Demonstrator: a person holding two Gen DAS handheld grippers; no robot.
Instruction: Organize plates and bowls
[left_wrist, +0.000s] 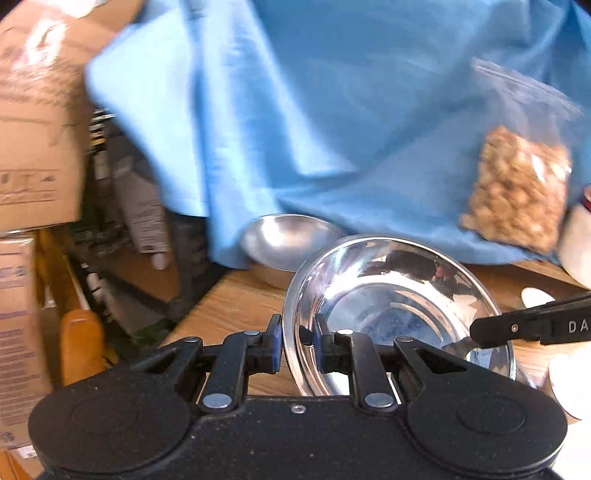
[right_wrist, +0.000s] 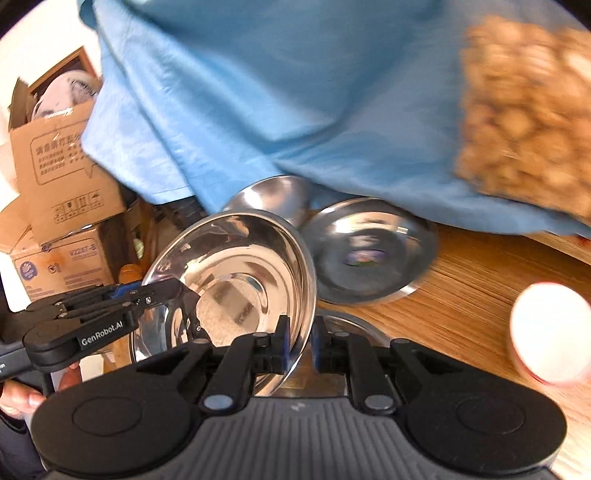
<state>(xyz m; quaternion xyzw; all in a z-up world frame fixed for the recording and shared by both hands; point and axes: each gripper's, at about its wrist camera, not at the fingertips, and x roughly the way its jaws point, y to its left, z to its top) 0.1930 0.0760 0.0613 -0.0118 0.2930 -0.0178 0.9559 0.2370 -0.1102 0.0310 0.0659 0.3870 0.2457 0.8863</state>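
While both tongs, left (left_wrist: 298, 347) and right (right_wrist: 298, 345), pinch opposite rims, the steel bowl (left_wrist: 399, 310) hangs tilted above the tabletop (right_wrist: 476, 295), shared for steadiness.

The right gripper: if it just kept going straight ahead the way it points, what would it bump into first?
The right gripper is clamped on the rim of a tilted steel plate. Straight ahead, another steel plate on the wooden table looks first in line, then the blue cloth, though depth is unclear.
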